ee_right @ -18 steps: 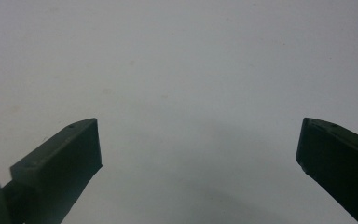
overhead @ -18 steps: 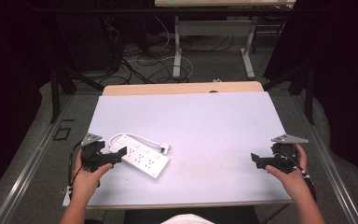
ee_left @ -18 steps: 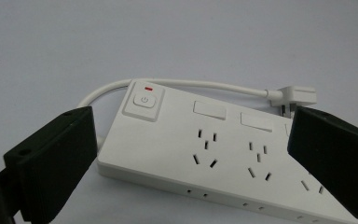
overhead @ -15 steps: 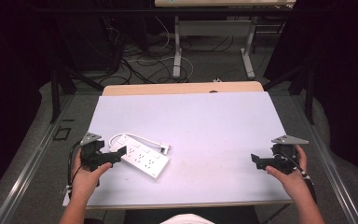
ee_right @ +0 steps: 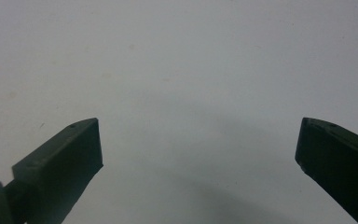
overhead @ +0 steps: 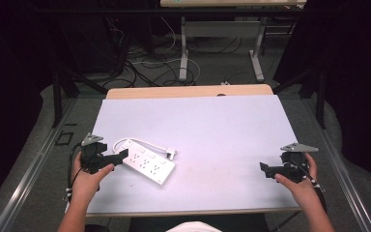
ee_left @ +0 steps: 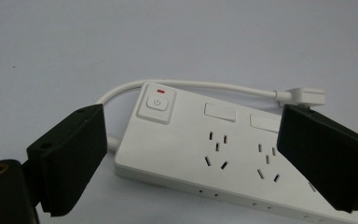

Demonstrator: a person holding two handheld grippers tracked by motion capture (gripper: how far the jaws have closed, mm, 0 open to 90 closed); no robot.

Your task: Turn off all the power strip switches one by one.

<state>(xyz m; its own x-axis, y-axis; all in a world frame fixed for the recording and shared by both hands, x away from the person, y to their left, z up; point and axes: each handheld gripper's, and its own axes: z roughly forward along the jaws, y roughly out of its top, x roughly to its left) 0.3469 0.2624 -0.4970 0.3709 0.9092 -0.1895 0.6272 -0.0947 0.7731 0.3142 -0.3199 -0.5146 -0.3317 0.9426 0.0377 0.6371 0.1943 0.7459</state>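
A: High view: my left gripper [overhead: 121, 155] sits at the near-left of the white table [overhead: 212, 125], jaws spread, their tips at the near end of the white power strip [overhead: 147, 161]. Against the frame half a second back, it looks unchanged; the strip lies where it lay, angled, left of the table's middle.

B: And the right?

A: My right gripper [overhead: 266, 169] hovers at the near-right edge, well apart from the strip, much as before.

B: Left gripper view?

A: Jaws released, wide apart. The left gripper [ee_left: 200, 163] frames the power strip [ee_left: 223, 149] between them without touching. Its switch [ee_left: 155, 103] with a red light faces up; the white cord [ee_left: 205, 85] loops behind to the plug [ee_left: 305, 95].

B: Right gripper view?

A: The right gripper [ee_right: 198, 149] is released too, jaws wide over bare table [ee_right: 177, 60], holding nothing.
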